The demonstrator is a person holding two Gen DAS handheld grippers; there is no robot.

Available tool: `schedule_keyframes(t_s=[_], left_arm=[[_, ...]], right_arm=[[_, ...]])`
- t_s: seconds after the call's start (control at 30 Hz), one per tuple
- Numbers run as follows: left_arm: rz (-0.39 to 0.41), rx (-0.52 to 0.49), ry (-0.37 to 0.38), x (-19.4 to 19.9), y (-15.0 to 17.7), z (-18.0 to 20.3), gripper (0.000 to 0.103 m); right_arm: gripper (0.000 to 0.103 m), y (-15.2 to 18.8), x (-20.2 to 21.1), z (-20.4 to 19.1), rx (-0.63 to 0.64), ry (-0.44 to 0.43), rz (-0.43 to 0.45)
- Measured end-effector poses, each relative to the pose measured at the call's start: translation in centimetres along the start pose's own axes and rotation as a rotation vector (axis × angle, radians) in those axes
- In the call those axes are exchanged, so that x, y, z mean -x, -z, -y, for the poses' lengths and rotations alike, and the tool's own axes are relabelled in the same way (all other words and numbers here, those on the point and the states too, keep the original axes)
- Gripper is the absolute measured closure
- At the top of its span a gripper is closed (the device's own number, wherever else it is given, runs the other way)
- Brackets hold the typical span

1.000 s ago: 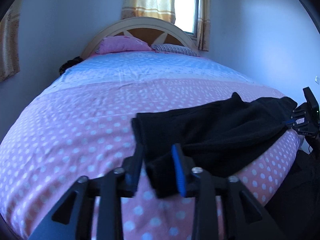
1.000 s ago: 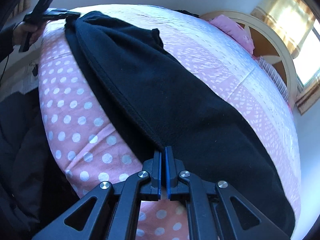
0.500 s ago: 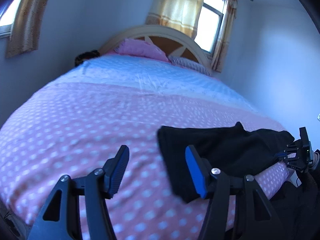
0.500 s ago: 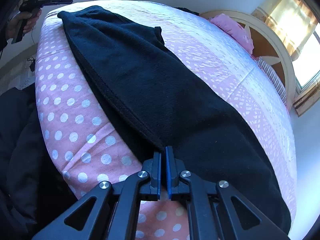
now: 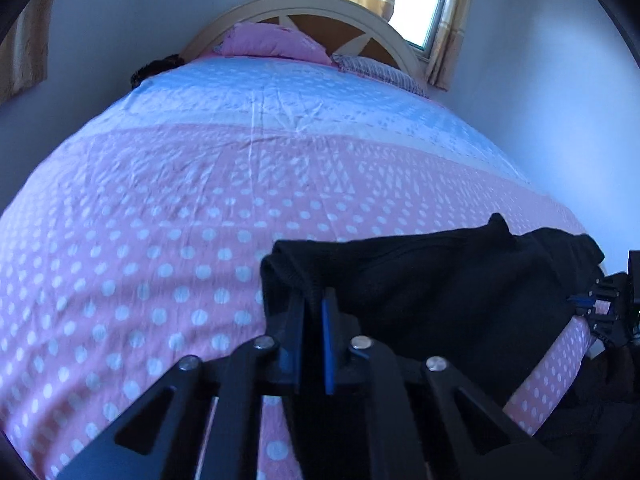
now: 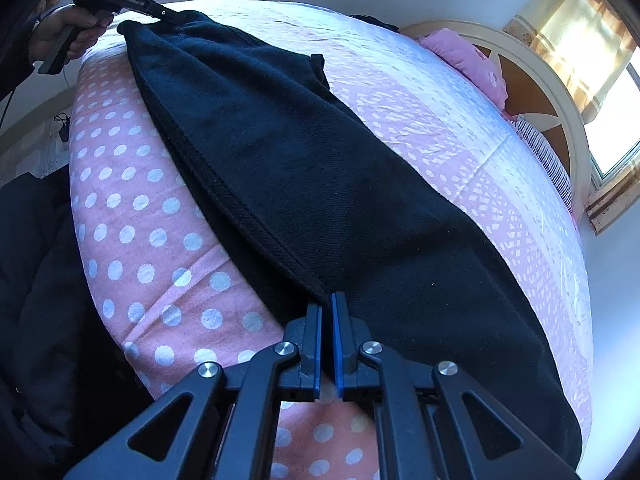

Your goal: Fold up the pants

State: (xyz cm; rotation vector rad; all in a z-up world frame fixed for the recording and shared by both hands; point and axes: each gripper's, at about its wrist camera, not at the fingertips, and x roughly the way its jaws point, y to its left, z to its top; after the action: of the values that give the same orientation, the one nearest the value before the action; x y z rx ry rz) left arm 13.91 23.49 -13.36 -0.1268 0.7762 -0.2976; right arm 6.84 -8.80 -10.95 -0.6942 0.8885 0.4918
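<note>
Black fleece pants are stretched out along the near edge of the bed with the pink polka-dot sheet. The left gripper has its fingers pinched narrow on the pants' left end, fabric bunched between them. The right gripper has its fingers clamped on the hem at the right end. A pink pillow sits far back by the cream arched headboard.

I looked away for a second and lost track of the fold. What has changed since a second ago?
The left gripper, open half a second ago, has closed on the near end of the black pants. The right gripper stays clamped on the other end, and the pants still lie stretched along the edge of the dotted pink bedsheet.
</note>
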Motion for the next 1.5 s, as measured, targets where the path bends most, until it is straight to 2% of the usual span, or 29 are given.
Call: schedule_keyframes(t_s=[0.07,0.17,0.23,0.3,0.33,0.37,0.47,0.53,0.6,0.63,0.67,0.73,0.87,0.93,1.03,1.07,1.1,1.13,1.2,1.3,1.37,1.47,1.5], left_arm=[[0.04,0.008,-0.017,0.9,-0.8,0.1,0.095],[0.108,0.063,0.004,1.9,-2.2,-0.7,0.095],[0.083,0.055,-0.026,0.8,-2.5,-0.8,0.095],[-0.004,0.038,-0.083,-1.8,-1.7,-1.0,0.095],[-0.02,0.036,-0.095,-2.6,-1.3,-1.1,0.094],[0.0,0.043,-0.088,-2.6,-0.9,-1.2,0.092],[0.045,0.098,-0.074,-1.5,-0.7,-2.2,0.079],[0.068,0.113,-0.095,-0.3,-0.5,-2.5,0.071],[0.121,0.104,-0.124,1.8,-0.4,-2.3,0.065],[0.152,0.094,-0.122,2.5,-0.4,-2.0,0.059],[0.195,0.076,-0.13,3.8,-0.2,-1.4,0.049],[0.238,0.046,-0.109,4.9,0.1,-0.2,0.037],[0.2,-0.019,-0.051,3.5,0.4,3.0,0.037],[0.173,-0.063,-0.049,2.3,0.8,4.4,0.037],[0.085,-0.141,-0.077,0.2,2.1,5.8,0.037],[0.026,-0.164,-0.115,-0.8,2.8,5.8,0.037],[0.014,-0.2,-0.149,-1.0,3.7,6.0,0.037],[0.048,-0.236,-0.159,-0.6,4.4,6.4,0.036],[0.053,-0.237,-0.152,0.0,4.8,6.2,0.036],[0.089,-0.176,-0.118,1.1,4.0,5.5,0.036],[0.128,-0.139,-0.1,1.5,3.2,5.5,0.036],[0.197,-0.086,-0.048,2.4,1.9,5.9,0.022],[0.204,-0.079,-0.027,2.4,1.9,6.3,0.021]], right_arm=[[0.098,0.1,0.1,0.1,-0.008,-0.004,0.003],[0.098,0.4,0.1,0.5,-0.026,-0.019,0.007],[0.098,0.4,0.2,0.5,-0.034,-0.022,0.009],[0.098,0.4,0.2,0.4,-0.032,-0.016,0.011],[0.098,0.5,0.3,0.3,-0.032,-0.013,0.012],[0.098,0.5,0.3,0.2,-0.033,-0.01,0.014],[0.098,0.6,0.4,0.3,-0.035,-0.014,0.015],[0.096,0.5,0.7,0.5,-0.034,-0.025,0.01],[0.088,0.3,1.4,0.9,-0.044,-0.041,0.014],[0.086,0.0,2.2,1.2,-0.06,-0.047,0.033],[0.084,-0.2,2.6,1.4,-0.07,-0.051,0.049],[0.084,-1.1,3.4,1.4,-0.089,-0.085,0.081],[0.084,-4.5,3.4,-0.5,-0.085,-0.188,0.128],[0.084,-6.3,2.7,-1.8,-0.079,-0.233,0.141],[0.084,-8.4,1.0,-3.3,-0.108,-0.32,0.142],[0.084,-8.8,0.1,-3.9,-0.115,-0.359,0.127],[0.079,-8.9,-0.6,-4.3,-0.113,-0.389,0.104],[0.074,-8.9,-1.5,-5.2,-0.098,-0.408,0.081],[0.055,-8.6,-1.0,-6.1,-0.062,-0.415,0.114],[0.055,-8.7,-0.2,-6.0,-0.035,-0.427,0.102],[0.055,-9.2,0.2,-4.5,-0.074,-0.453,0.111],[0.055,-10.8,0.4,-0.1,-0.243,-0.495,0.158],[0.055,-11.3,0.2,0.9,-0.289,-0.507,0.164]])
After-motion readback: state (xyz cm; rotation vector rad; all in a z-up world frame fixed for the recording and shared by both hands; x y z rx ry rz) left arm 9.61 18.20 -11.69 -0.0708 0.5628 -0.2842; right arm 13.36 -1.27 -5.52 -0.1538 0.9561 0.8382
